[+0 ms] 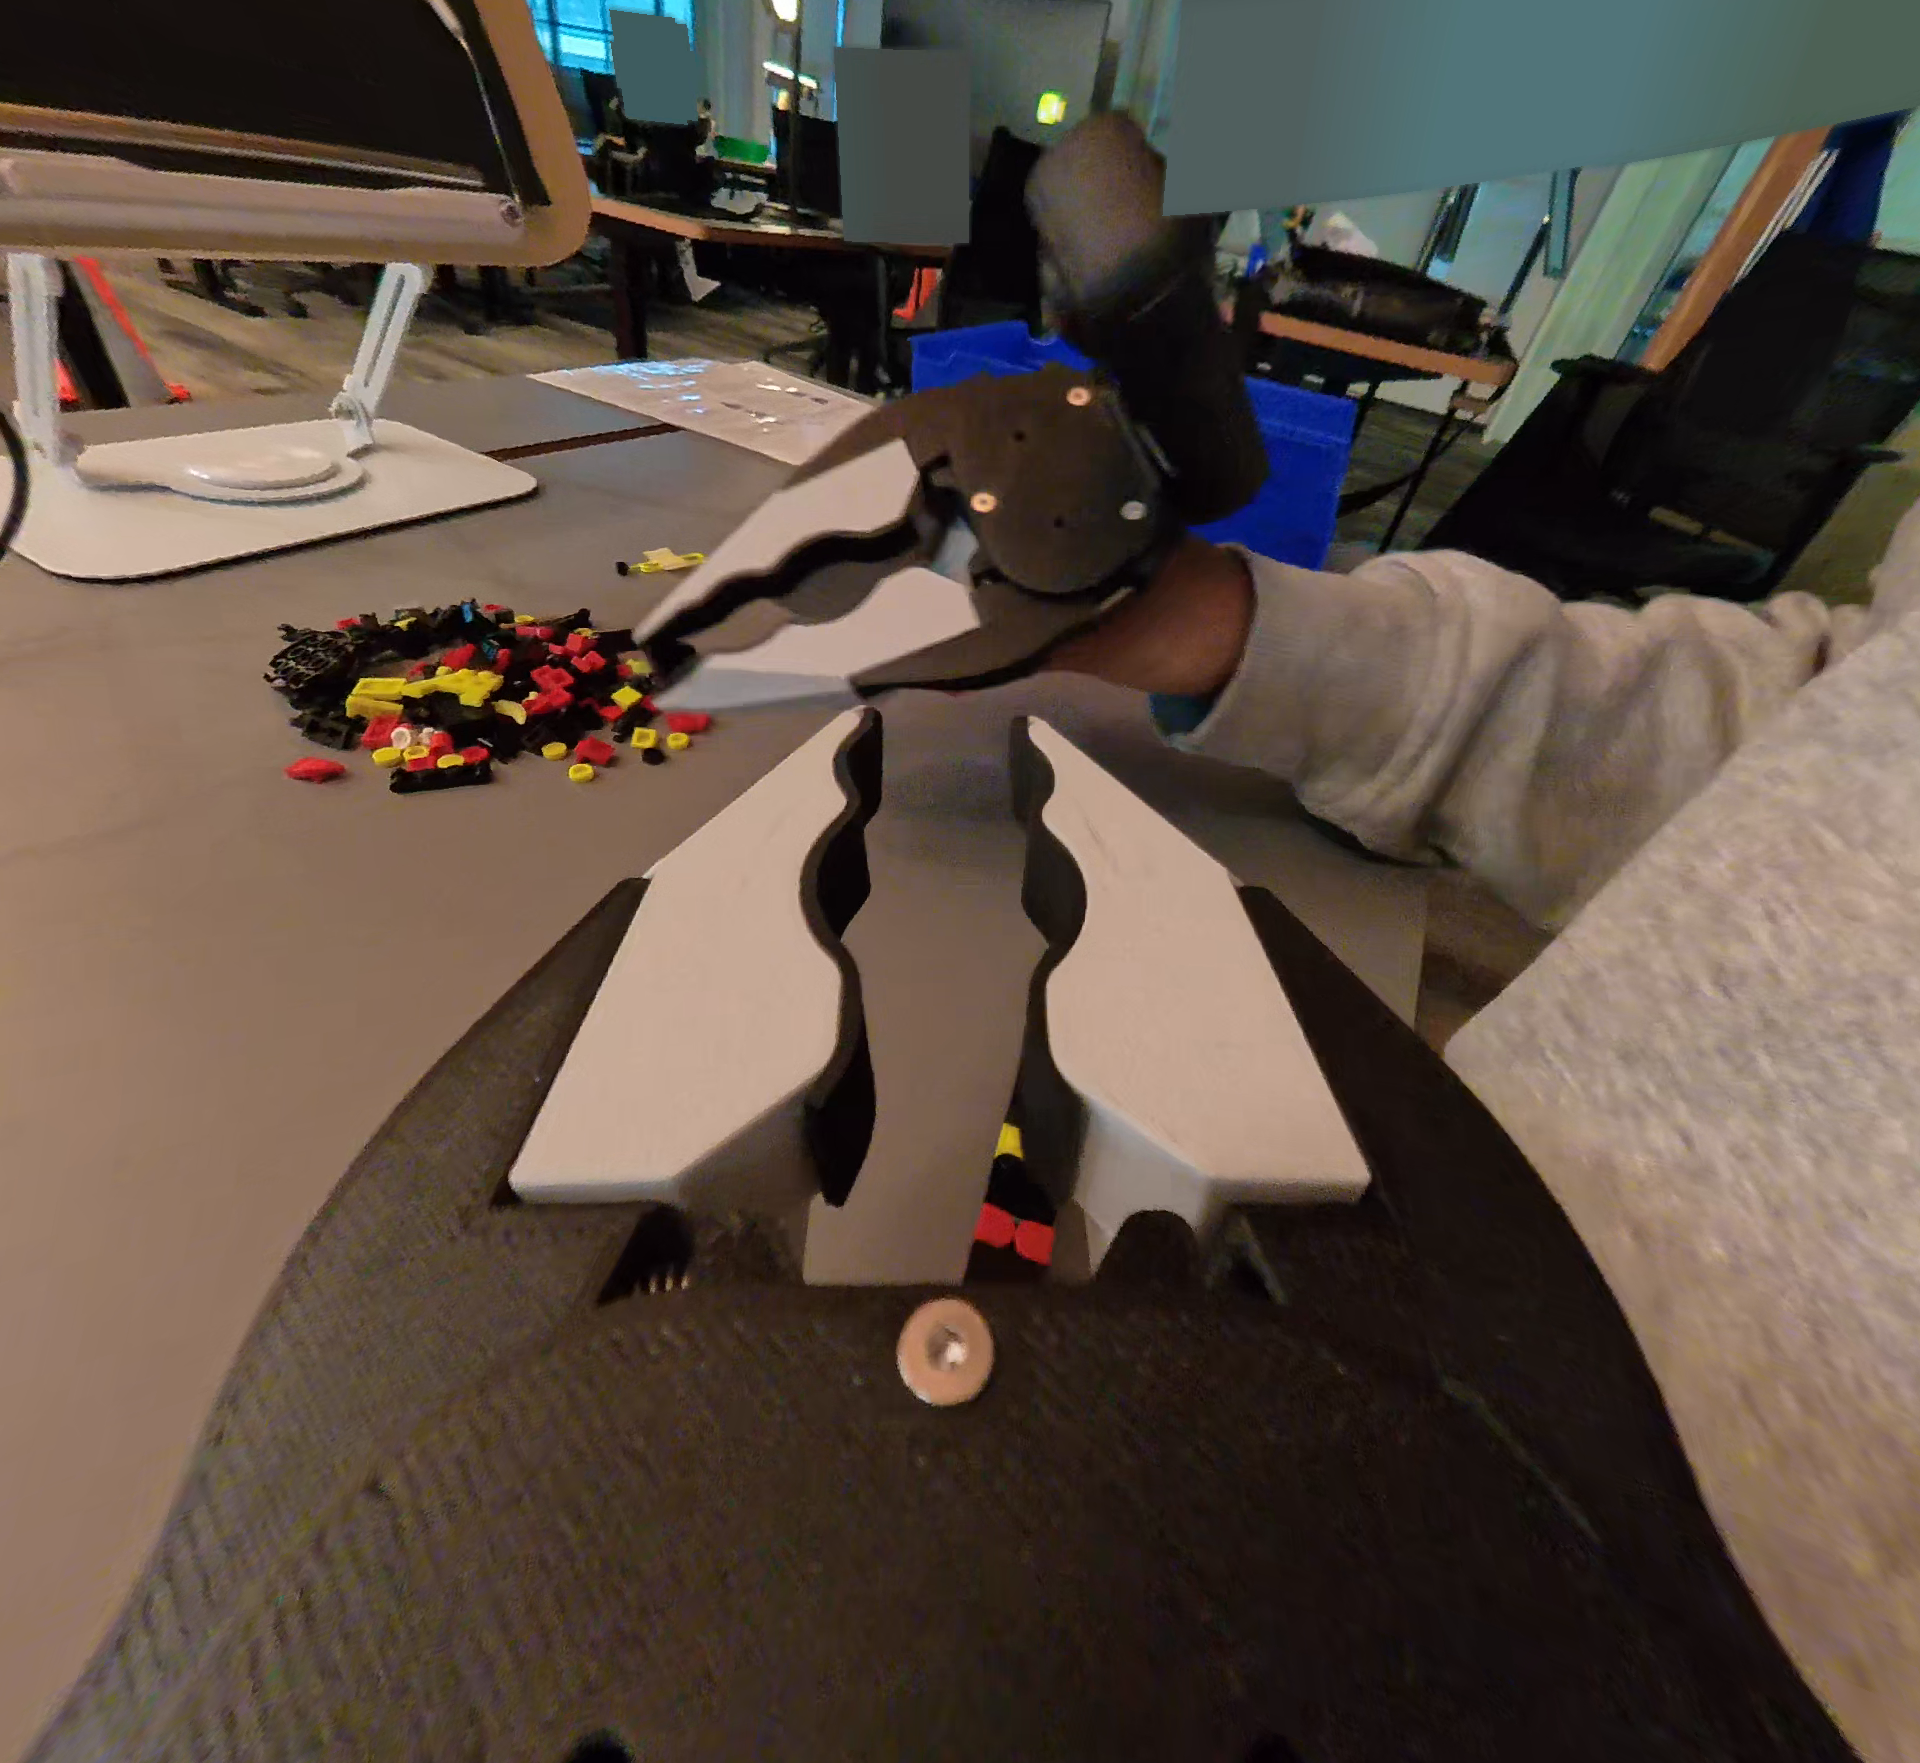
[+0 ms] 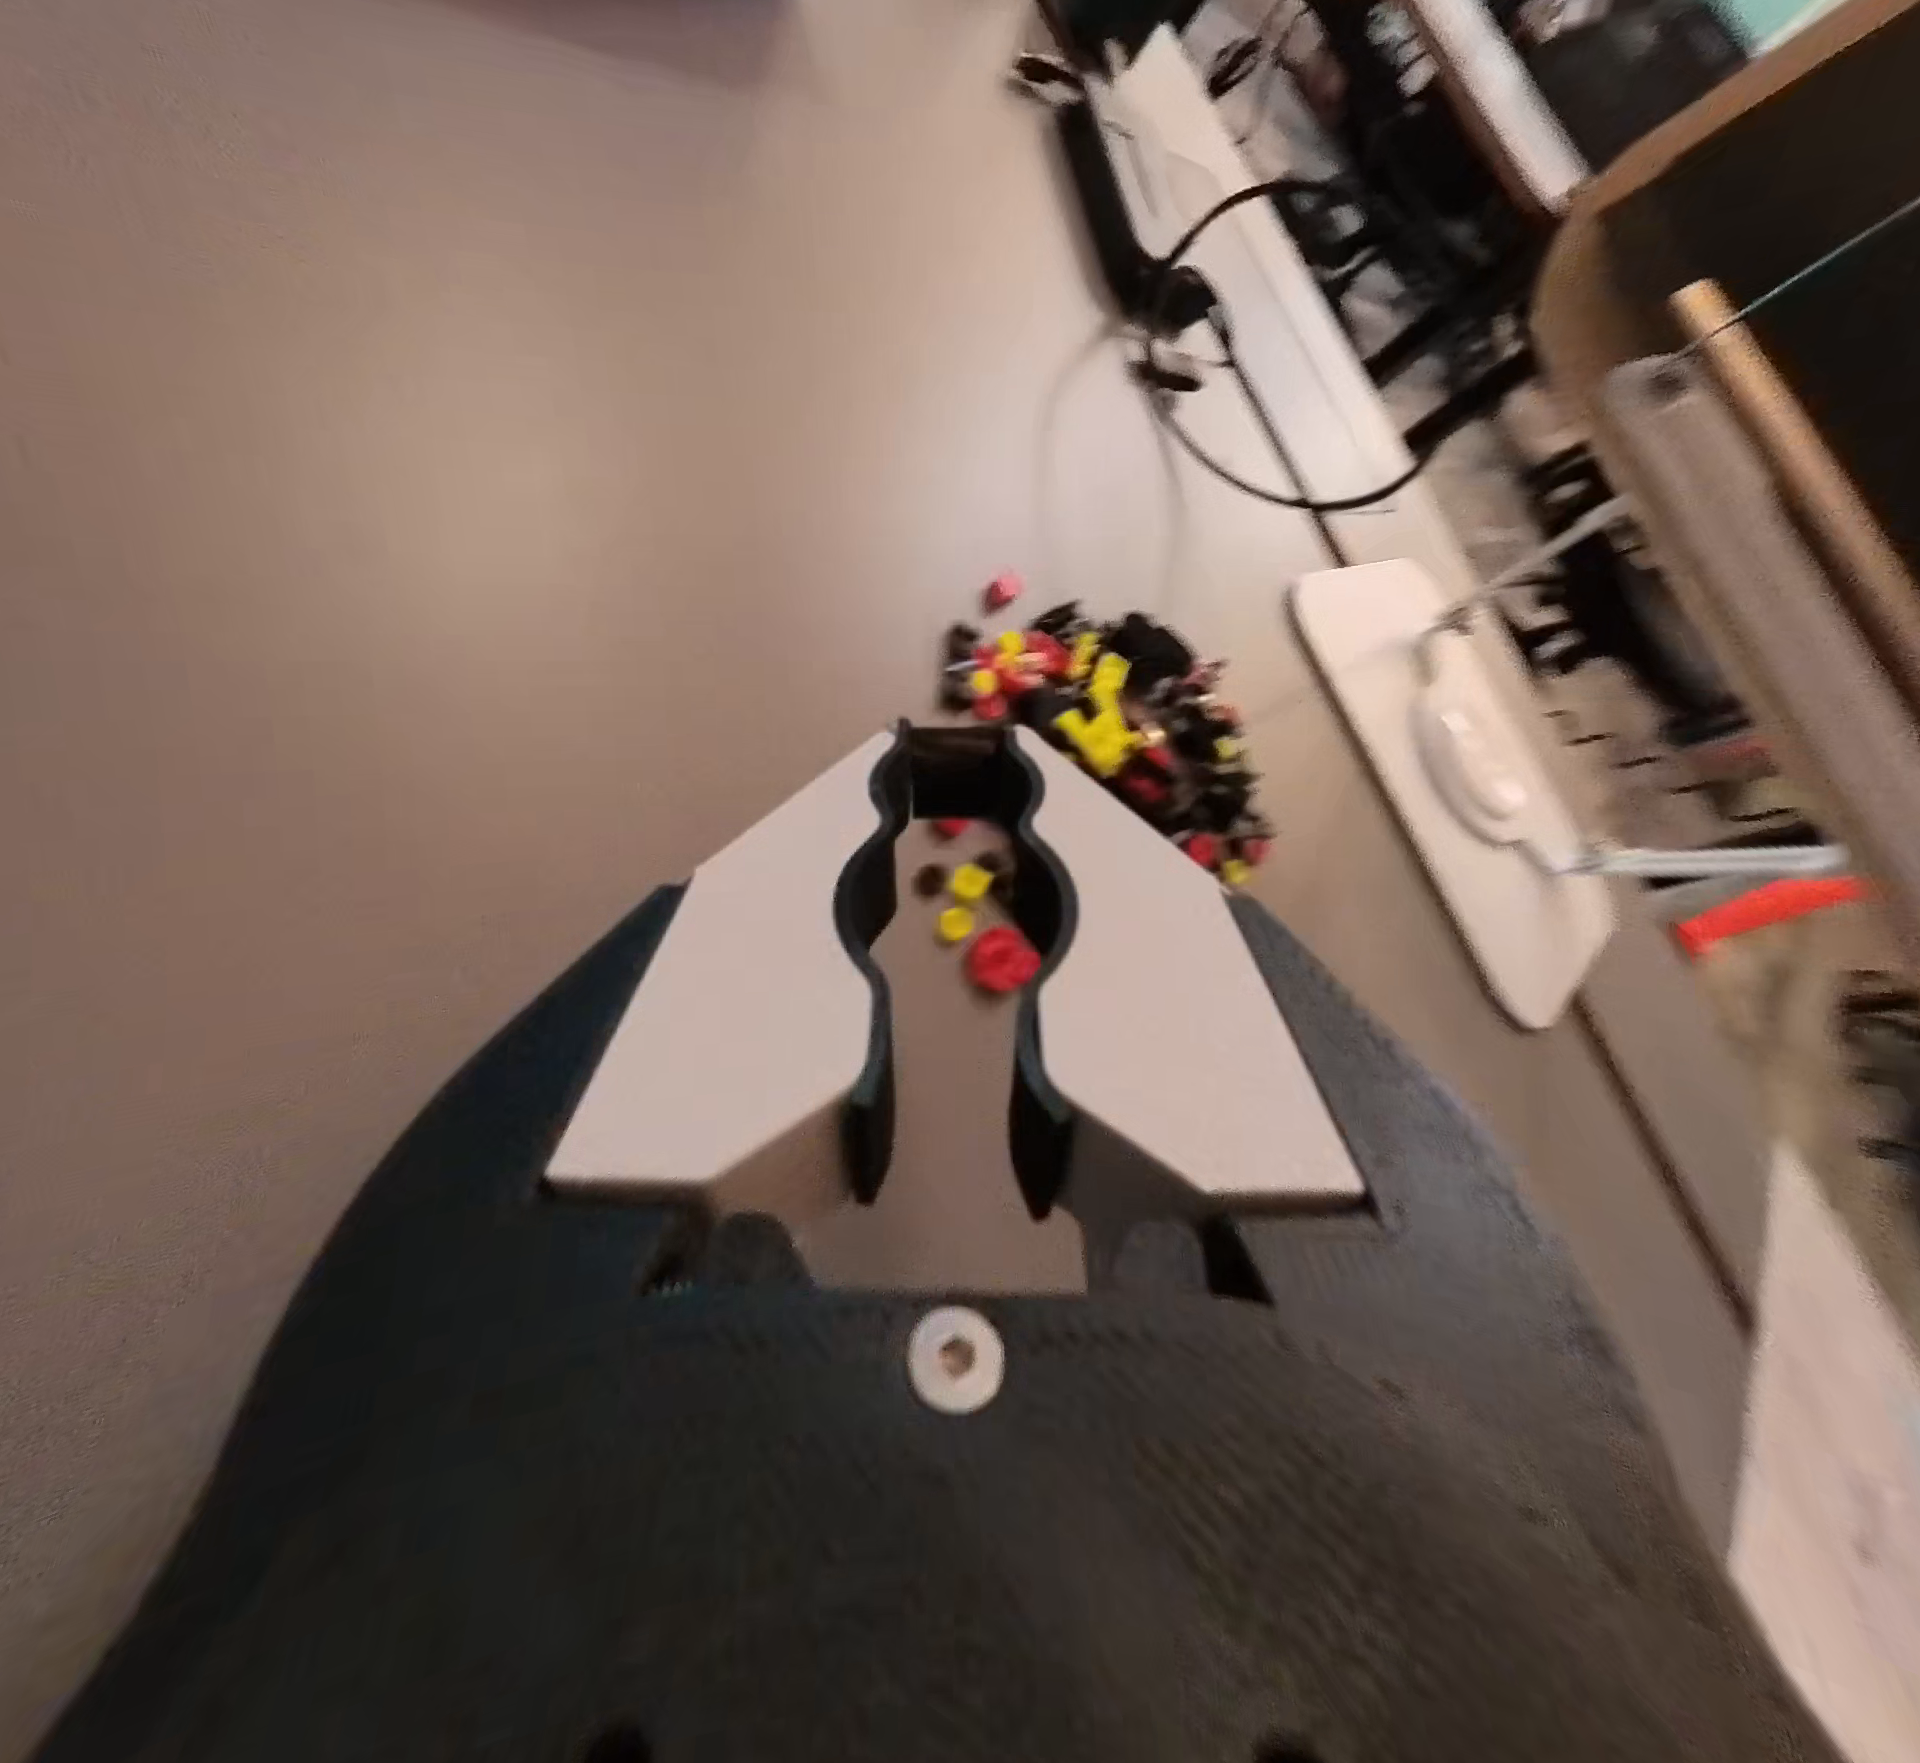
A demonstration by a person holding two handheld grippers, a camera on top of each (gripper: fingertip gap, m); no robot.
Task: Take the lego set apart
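On the grey desk [image 1: 156, 882], beside the white stand base [image 1: 260, 508], lies the pile of loose lego pieces [image 1: 478, 685], at whose edge the right tongs [image 2: 958, 745] pinch a black piece [image 2: 958, 783], while the left tongs [image 1: 945, 726] hang released nearer the desk's edge.

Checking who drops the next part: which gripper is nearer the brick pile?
Right. The right gripper has its tips at the brick pile's edge, pinching a small black piece. The left gripper hangs back, off to the pile's side.
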